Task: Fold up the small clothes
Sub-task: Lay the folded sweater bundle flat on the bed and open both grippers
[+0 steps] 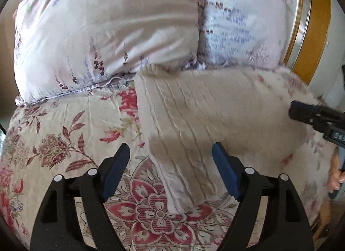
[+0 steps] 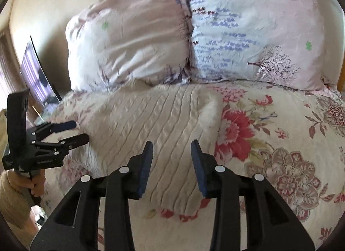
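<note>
A cream cable-knit garment [image 1: 215,117] lies flat on the flowered bedspread [image 1: 64,138], its far edge against the pillows. It also shows in the right wrist view [image 2: 155,119]. My left gripper [image 1: 171,153] is open and empty, just above the garment's near left edge. It shows from the side in the right wrist view [image 2: 83,131] at the garment's left end. My right gripper [image 2: 172,149] is open and empty, hovering over the garment's near part. Its tip enters the left wrist view [image 1: 293,110] at the right edge.
Two large flowered pillows [image 2: 133,41] [image 2: 258,30] stand behind the garment. The flowered bedspread [image 2: 280,143] extends to the right. A wooden headboard frame [image 1: 310,35] and a mirror or screen [image 2: 38,78] stand by the bed.
</note>
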